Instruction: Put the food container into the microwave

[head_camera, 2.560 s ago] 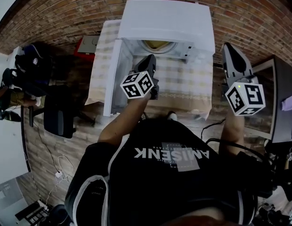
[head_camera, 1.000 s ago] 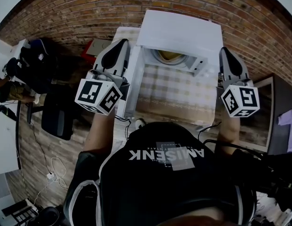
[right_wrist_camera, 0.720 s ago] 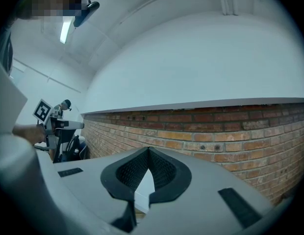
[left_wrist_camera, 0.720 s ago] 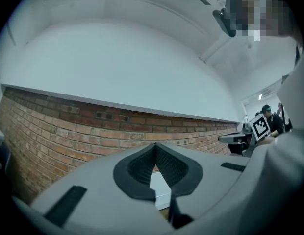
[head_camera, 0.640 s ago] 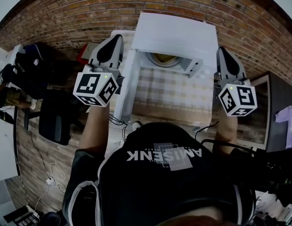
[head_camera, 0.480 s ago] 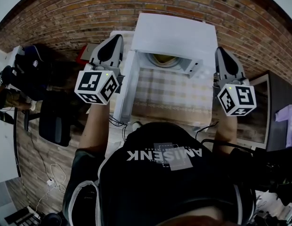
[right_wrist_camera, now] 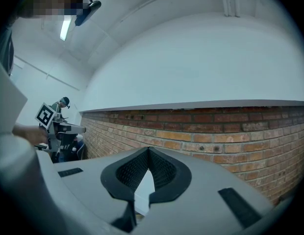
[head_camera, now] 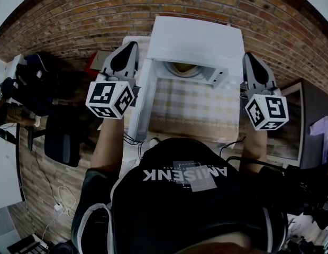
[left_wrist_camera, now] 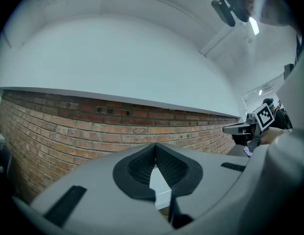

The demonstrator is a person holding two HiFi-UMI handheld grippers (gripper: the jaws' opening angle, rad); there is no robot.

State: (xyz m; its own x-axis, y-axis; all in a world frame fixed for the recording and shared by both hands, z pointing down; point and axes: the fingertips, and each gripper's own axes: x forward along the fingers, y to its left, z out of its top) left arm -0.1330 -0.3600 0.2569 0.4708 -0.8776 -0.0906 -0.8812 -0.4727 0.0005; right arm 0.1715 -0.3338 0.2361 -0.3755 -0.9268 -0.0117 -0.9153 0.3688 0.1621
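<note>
The white microwave [head_camera: 198, 36] stands on a checked tablecloth [head_camera: 198, 102], and its door [head_camera: 142, 97] is swung open to the left. Inside the cavity a yellowish food container [head_camera: 181, 67] shows on the turntable. My left gripper [head_camera: 130, 47] [left_wrist_camera: 155, 146] hovers just left of the open door, on its outer side, shut and empty. My right gripper [head_camera: 249, 57] [right_wrist_camera: 148, 149] hangs beside the microwave's right side, also shut with nothing in it. Both point level toward the brick wall. In each gripper view a white surface shows below the closed pads.
A brick wall [head_camera: 74, 15] runs behind the table. A black chair [head_camera: 61, 136] and a red item [head_camera: 95, 60] are at the left. A dark monitor [head_camera: 312, 120] stands at the right. Cables [head_camera: 58, 200] lie on the wooden floor.
The left gripper went from in front of the microwave opening to the left, outside the open door, and has edged a little closer to it. The right gripper has barely moved.
</note>
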